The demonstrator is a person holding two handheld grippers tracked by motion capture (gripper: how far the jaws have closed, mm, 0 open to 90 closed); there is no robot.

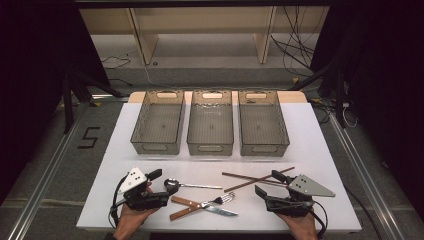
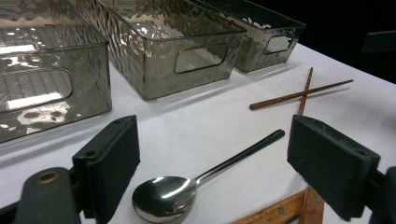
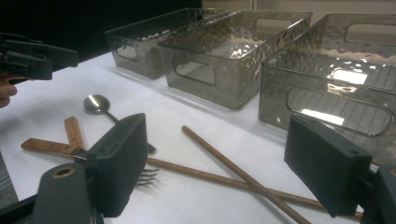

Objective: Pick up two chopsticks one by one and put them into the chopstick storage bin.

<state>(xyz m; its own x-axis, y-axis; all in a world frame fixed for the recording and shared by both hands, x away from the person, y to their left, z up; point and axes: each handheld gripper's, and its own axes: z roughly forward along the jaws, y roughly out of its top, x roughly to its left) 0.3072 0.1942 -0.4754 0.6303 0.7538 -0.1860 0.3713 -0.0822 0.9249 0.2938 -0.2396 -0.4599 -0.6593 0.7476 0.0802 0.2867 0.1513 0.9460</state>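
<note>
A steel spoon [image 1: 192, 185] lies at the front left of the white table [image 1: 310, 145]. Its bowl [image 2: 163, 198] rests on the table just ahead of and between the jaws of my open left gripper [image 1: 161, 186], without touching them. A fork [image 1: 220, 200] and a knife [image 1: 215, 209] with wooden handles lie crossed to the right of that gripper. Two brown chopsticks [image 1: 257, 179] lie crossed at the front right. My right gripper [image 1: 269, 184] stands open just short of them, and the sticks [image 3: 210, 150] run between its jaws, untouched.
Three grey see-through bins stand side by side along the far part of the table: left [image 1: 158, 122], middle [image 1: 211, 123], right [image 1: 262, 123]. Each is empty, with a handle cut-out in its near wall. Bare white table lies between bins and cutlery.
</note>
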